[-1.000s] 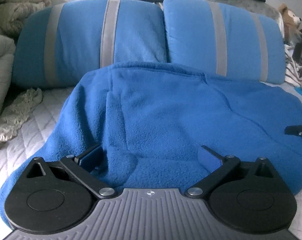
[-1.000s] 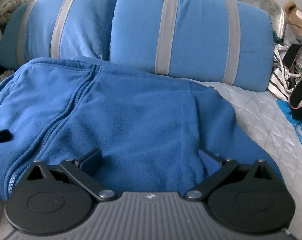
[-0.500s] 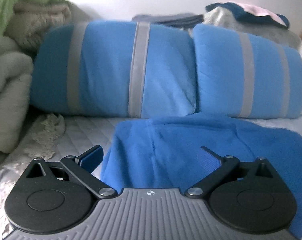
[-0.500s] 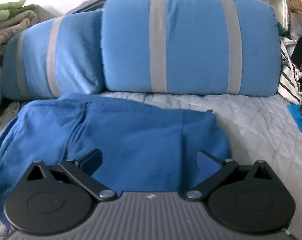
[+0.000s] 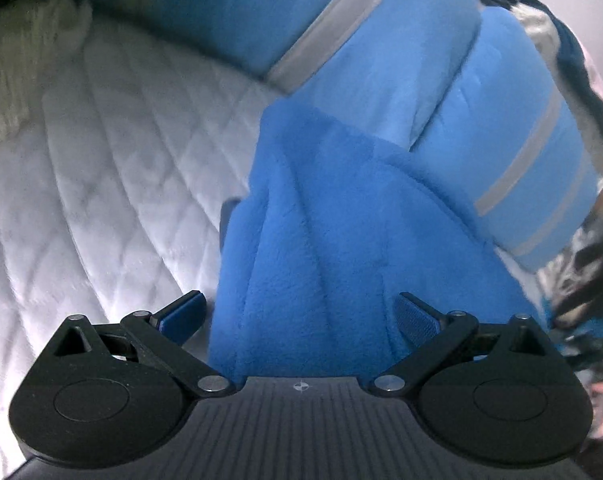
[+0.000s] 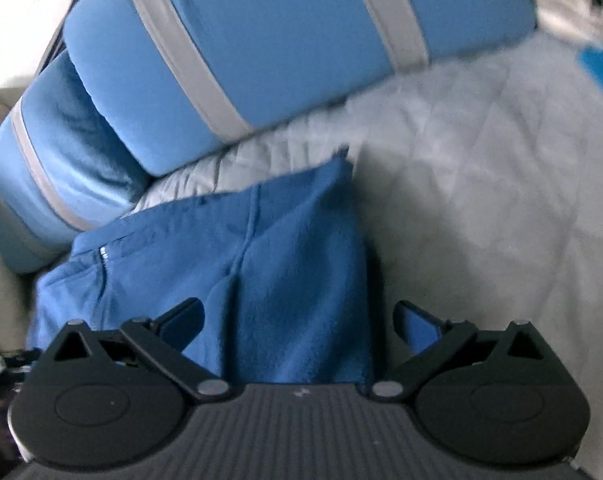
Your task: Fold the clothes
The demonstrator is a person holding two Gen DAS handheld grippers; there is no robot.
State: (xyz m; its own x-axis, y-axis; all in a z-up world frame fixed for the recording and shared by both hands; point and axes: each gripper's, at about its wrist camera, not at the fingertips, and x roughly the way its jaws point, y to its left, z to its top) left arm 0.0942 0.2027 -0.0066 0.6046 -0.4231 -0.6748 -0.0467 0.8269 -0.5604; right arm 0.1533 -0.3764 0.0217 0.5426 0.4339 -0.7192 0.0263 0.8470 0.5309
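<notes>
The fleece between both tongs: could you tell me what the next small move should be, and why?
Probably close both tongs on the fleece. The left tongs and right tongs stand open with its folds running between their fingers, so neither has a grip yet for the next fold on the quilt.

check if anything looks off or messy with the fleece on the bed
Nothing damaged or spilled. The fleece lies bunched in lengthwise ridges rather than flat, and in the right view its far corner sticks up. Both grippers are open.
</notes>
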